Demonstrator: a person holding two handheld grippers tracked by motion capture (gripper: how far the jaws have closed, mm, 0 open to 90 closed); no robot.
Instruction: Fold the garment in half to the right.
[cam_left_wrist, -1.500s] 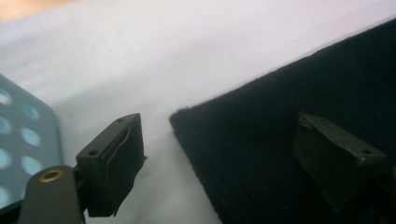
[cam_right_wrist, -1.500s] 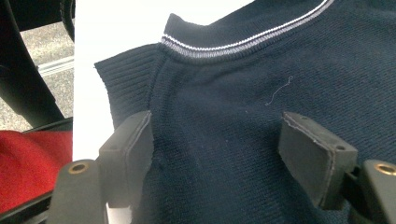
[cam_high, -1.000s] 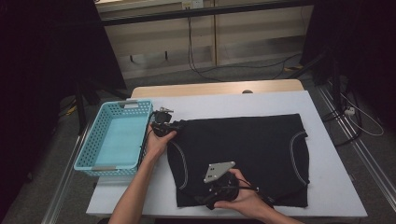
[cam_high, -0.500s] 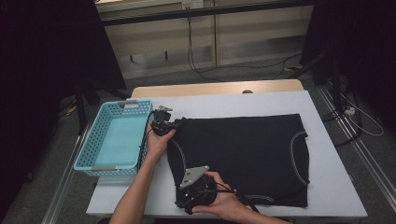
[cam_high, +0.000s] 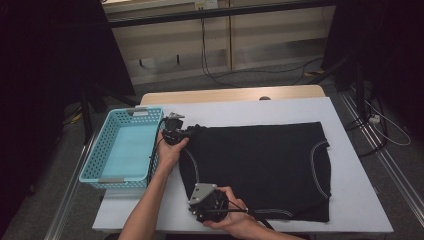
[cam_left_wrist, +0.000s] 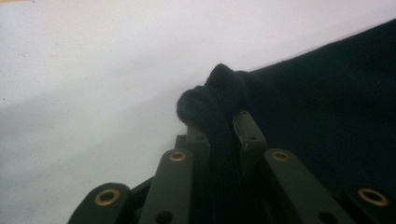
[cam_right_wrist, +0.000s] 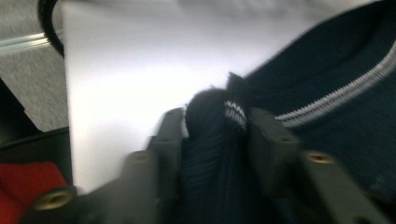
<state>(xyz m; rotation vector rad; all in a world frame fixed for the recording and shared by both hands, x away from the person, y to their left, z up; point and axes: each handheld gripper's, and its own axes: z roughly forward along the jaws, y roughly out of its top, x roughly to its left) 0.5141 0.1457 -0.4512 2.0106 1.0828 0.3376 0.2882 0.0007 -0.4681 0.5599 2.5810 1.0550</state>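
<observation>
From the high view, a black garment (cam_high: 260, 170) lay flat on the white table (cam_high: 350, 210), its long axis running left to right, with the left tool (cam_high: 175, 131) at its far-left corner and the right tool (cam_high: 206, 202) at its near-left corner. A blue basket (cam_high: 102, 160) stood just beside the left hand, well clear of the cloth; open table stretched to the right and behind. Along the left gripper view, that tool's jaws were clamped on a bunched fold of the dark fabric (cam_left_wrist: 219, 98), bare table beyond. Along the right gripper view, blurred, its jaws pinched a striped hem (cam_right_wrist: 233, 114) near the table's edge. Folding rightward seemed likeliest, both corners carried together.
</observation>
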